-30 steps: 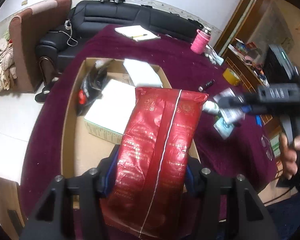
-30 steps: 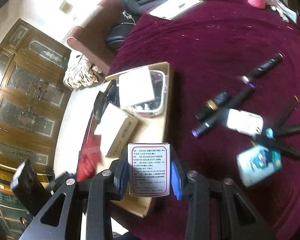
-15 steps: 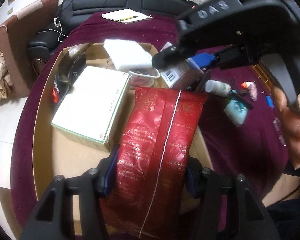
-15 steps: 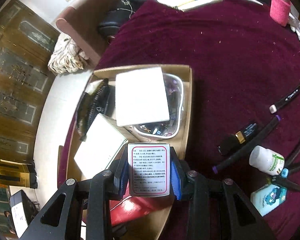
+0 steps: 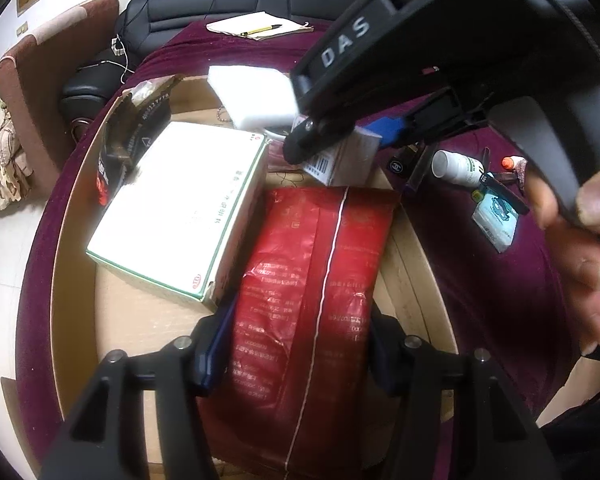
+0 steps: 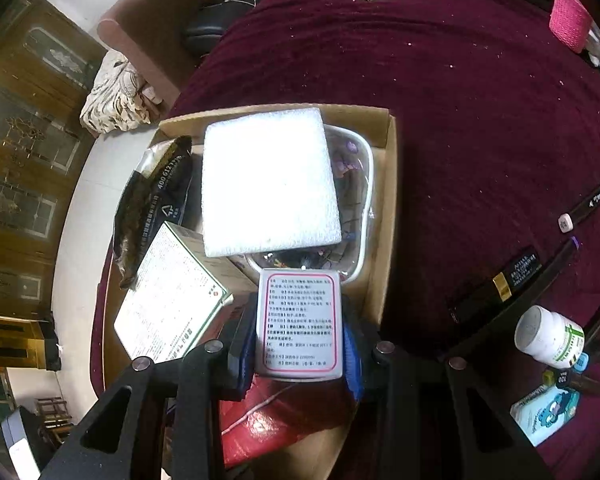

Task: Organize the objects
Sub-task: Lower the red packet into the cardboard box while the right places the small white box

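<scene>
Partly hidden: red bag [image 5: 316,280] btm, behind left tool [image 5: 296,344].

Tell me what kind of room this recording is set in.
Most likely a home living room: a black leather sofa behind a table under a maroon cloth, and dark wooden glazed cabinet doors along the wall.

— What sort of place is this?
— A home living room. Behind the maroon-covered tabletop [image 6: 440,80] stands a black leather sofa [image 5: 236,0].
— Anything else?
— A brown armchair [image 5: 32,80] left of that sofa, and carved wooden cabinet doors [image 6: 16,152] beyond it.
</scene>
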`<move>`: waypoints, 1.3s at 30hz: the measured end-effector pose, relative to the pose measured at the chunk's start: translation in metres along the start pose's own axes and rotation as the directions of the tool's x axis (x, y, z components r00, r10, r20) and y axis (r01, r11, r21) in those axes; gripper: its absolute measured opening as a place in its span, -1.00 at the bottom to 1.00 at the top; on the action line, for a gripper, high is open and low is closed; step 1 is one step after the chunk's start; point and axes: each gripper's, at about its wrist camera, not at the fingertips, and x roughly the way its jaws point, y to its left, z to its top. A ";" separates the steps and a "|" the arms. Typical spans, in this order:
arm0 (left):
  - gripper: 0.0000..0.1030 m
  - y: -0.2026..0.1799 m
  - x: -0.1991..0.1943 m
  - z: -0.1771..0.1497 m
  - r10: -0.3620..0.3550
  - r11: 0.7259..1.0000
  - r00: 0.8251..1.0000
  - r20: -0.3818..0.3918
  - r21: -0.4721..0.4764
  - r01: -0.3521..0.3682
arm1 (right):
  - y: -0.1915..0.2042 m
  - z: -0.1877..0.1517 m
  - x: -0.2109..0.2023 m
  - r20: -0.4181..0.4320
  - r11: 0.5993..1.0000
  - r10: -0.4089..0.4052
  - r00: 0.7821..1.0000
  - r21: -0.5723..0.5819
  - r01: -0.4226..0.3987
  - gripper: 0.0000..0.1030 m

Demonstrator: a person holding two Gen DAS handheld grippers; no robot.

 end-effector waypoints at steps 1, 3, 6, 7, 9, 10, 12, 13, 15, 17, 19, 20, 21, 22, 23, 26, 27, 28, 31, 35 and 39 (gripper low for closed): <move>0.08 -0.001 -0.001 -0.001 0.004 1.000 1.000 0.007 0.003 -0.004 | -0.001 0.000 0.000 0.005 1.000 0.004 1.000 0.001 -0.004 -0.22; 0.09 -0.002 -0.001 -0.002 0.012 1.000 1.000 0.019 0.013 -0.012 | -0.002 -0.001 0.000 0.013 1.000 0.003 1.000 0.004 -0.003 -0.20; 0.20 -0.003 -0.005 -0.002 0.016 1.000 0.999 0.042 0.021 -0.017 | -0.004 -0.004 -0.002 0.008 1.000 0.026 1.000 0.009 -0.026 -0.16; 0.23 -0.004 -0.008 -0.002 0.015 1.000 0.998 0.055 0.022 -0.017 | -0.005 -0.003 -0.003 0.008 1.000 0.029 1.000 0.013 -0.029 -0.09; 0.31 -0.004 -0.013 -0.001 0.011 1.000 0.997 0.075 0.019 -0.012 | -0.005 -0.005 -0.010 0.022 0.999 0.037 0.999 0.012 -0.038 0.03; 0.35 -0.002 -0.015 -0.001 0.010 1.000 0.997 0.083 0.014 -0.012 | -0.004 -0.007 -0.013 0.028 0.999 0.036 0.999 0.008 -0.036 0.11; 0.36 -0.001 -0.019 0.000 0.013 1.000 0.996 0.089 0.007 -0.014 | -0.003 -0.008 -0.021 0.036 0.999 0.040 0.999 0.007 -0.041 0.17; 0.36 0.001 -0.021 0.000 0.013 1.000 0.996 0.092 -0.001 -0.013 | -0.003 -0.009 -0.024 0.041 0.999 0.046 0.998 0.012 -0.046 0.18; 0.37 0.005 -0.024 -0.001 0.011 1.000 0.995 0.096 -0.010 -0.010 | -0.005 -0.012 -0.028 0.044 0.998 0.055 0.997 0.025 -0.057 0.18; 0.37 0.007 -0.027 -0.002 0.011 1.000 0.995 0.096 -0.015 -0.009 | -0.007 -0.016 -0.030 0.040 0.996 0.073 0.997 0.054 -0.075 0.18; 0.37 0.009 -0.031 -0.003 0.016 1.000 0.995 0.098 -0.014 -0.014 | -0.010 -0.024 -0.033 0.049 0.992 0.088 0.995 0.086 -0.092 0.18; 0.37 0.009 -0.034 -0.003 0.021 1.000 0.995 0.102 -0.010 -0.020 | -0.010 -0.027 -0.035 0.057 0.991 0.090 0.994 0.093 -0.095 0.18; 0.37 0.009 -0.037 -0.005 0.025 1.000 0.994 0.106 -0.002 -0.025 | -0.009 -0.030 -0.037 0.066 0.991 0.090 0.994 0.092 -0.096 0.18; 0.37 0.009 -0.042 -0.006 0.029 1.000 0.993 0.111 0.006 -0.030 | -0.007 -0.033 -0.040 0.077 0.992 0.088 0.993 0.085 -0.094 0.17; 0.37 0.009 -0.046 -0.008 0.027 1.000 0.992 0.121 0.010 -0.028 | -0.004 -0.035 -0.042 0.087 0.993 0.081 0.993 0.075 -0.088 0.14; 0.37 0.005 -0.051 -0.014 0.000 0.999 0.991 0.131 0.045 -0.006 | 0.000 -0.036 -0.040 0.099 0.996 0.061 0.993 0.059 -0.068 0.03; 0.37 0.002 -0.048 -0.014 0.001 0.998 0.992 0.124 0.061 -0.009 | 0.000 -0.035 -0.035 0.087 0.994 0.076 0.993 0.068 -0.082 0.02; 0.37 -0.001 -0.043 -0.014 0.003 0.997 0.994 0.109 0.075 -0.011 | -0.002 -0.033 -0.029 0.075 0.992 0.095 0.993 0.075 -0.101 0.02; 0.37 -0.012 -0.026 -0.013 -0.006 0.993 0.997 0.073 0.116 -0.002 | -0.009 -0.038 -0.020 0.050 0.973 0.188 0.981 0.125 -0.192 0.03; 0.37 -0.011 -0.012 -0.013 0.053 0.988 0.997 0.049 0.143 -0.060 | -0.012 -0.043 -0.034 0.073 0.976 0.179 0.981 0.114 -0.186 0.03; 0.37 -0.001 -0.003 -0.011 0.045 0.993 0.998 0.037 0.111 -0.049 | -0.023 -0.056 -0.059 0.127 0.974 0.175 0.976 0.124 -0.190 0.05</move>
